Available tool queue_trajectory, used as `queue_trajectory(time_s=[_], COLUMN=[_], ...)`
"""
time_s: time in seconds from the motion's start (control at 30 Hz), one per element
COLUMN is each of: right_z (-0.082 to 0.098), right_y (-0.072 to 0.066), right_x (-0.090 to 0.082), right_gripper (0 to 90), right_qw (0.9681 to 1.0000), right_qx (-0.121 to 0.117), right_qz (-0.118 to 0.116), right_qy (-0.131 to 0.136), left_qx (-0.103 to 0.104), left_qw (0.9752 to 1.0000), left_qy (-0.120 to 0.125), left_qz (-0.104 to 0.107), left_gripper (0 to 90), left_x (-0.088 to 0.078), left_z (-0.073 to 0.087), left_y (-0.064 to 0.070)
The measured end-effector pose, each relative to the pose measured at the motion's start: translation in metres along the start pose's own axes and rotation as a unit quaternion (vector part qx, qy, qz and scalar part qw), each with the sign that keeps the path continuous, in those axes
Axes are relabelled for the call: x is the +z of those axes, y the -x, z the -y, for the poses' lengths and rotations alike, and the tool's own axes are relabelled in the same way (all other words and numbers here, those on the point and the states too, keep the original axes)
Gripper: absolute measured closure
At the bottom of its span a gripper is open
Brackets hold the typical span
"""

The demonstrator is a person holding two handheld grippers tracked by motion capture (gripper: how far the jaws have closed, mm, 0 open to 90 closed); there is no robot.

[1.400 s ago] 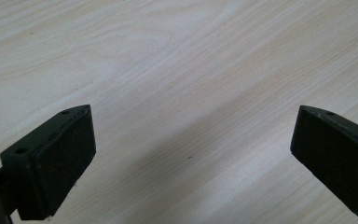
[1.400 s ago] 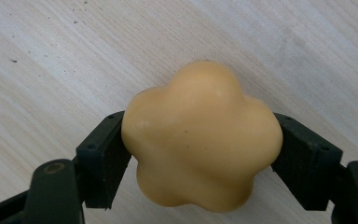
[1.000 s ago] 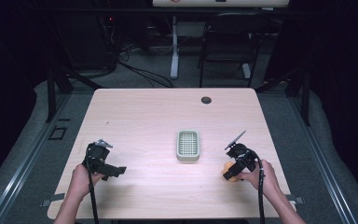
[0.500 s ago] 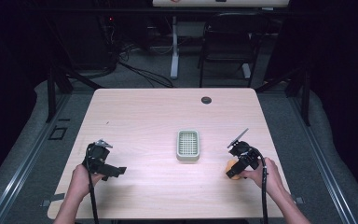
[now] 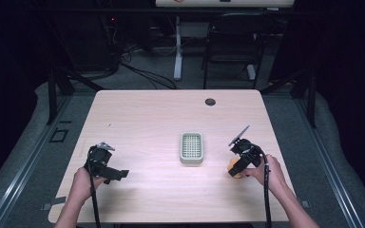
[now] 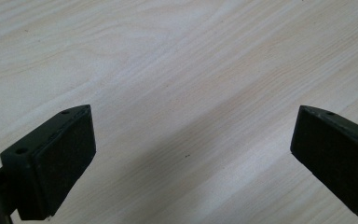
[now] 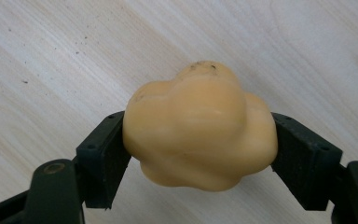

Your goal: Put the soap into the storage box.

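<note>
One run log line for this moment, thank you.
right gripper: shut on yellow lump | left gripper: open | tray: mid-table

One table, one green basket, one yellow lumpy object, two claws.

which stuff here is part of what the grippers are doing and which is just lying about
In the job:
- yellow lumpy soap-like piece, clamped in the right hand-held gripper
- pale green slotted dish mid-table, probably its destination

Lying about:
- left hand-held gripper, open over bare table
- black grommet
- chair behind
</note>
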State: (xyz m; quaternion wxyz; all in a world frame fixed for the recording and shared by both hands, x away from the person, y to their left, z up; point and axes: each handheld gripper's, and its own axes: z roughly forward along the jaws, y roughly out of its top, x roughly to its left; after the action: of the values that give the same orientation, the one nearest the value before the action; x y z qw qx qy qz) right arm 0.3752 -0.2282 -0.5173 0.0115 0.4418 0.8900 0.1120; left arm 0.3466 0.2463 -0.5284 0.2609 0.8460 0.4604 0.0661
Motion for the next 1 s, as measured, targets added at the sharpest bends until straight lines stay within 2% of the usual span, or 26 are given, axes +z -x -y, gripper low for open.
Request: queue_trajectory(time_s=[0.03, 0.17, 0.23, 0.27, 0.67, 0.73, 0.77, 0.8, 1.0], right_z=[-0.003, -0.009, -0.010, -0.013, -0.031, -0.033, -0.034, -0.037, -0.045], right_y=[0.002, 0.001, -0.002, -0.001, -0.010, -0.013, -0.014, -0.013, -0.016], right_x=[-0.003, -0.004, -0.001, -0.004, -0.001, 0.001, 0.003, 0.000, -0.001], right_gripper=[25.1, 25.1, 25.1, 25.1, 25.2, 25.1, 25.2, 25.2, 25.1], right_qw=[0.9998, 0.9998, 0.9999, 0.9997, 0.9991, 0.9993, 0.9996, 0.9988, 0.9987], right_qx=[-0.012, -0.012, 0.006, -0.017, -0.033, -0.030, -0.025, -0.039, -0.042], right_qz=[0.002, 0.002, -0.005, 0.003, 0.002, 0.000, -0.002, 0.000, 0.000], right_qy=[-0.016, -0.014, 0.008, -0.016, -0.026, -0.022, -0.011, -0.029, -0.029], left_qx=[0.000, 0.001, 0.001, 0.001, 0.001, 0.004, 0.004, 0.003, 0.002], left_qw=[1.0000, 1.0000, 1.0000, 1.0000, 1.0000, 1.0000, 1.0000, 1.0000, 1.0000], left_qy=[0.000, 0.000, 0.000, 0.001, -0.001, 0.000, 0.000, -0.001, -0.002], left_qz=[0.000, 0.001, 0.001, 0.002, -0.001, 0.000, 0.000, -0.001, 0.001], left_gripper=[0.2, 0.1, 0.2, 0.2, 0.2, 0.2, 0.2, 0.2, 0.1], left_x=[0.000, 0.000, 0.000, 0.000, 0.000, -0.001, -0.001, -0.001, 0.001], left_z=[0.000, 0.000, 0.000, 0.000, 0.000, 0.000, 0.000, 0.000, -0.001], left_y=[0.000, 0.000, 0.001, 0.001, 0.001, 0.001, 0.001, 0.001, 0.002])
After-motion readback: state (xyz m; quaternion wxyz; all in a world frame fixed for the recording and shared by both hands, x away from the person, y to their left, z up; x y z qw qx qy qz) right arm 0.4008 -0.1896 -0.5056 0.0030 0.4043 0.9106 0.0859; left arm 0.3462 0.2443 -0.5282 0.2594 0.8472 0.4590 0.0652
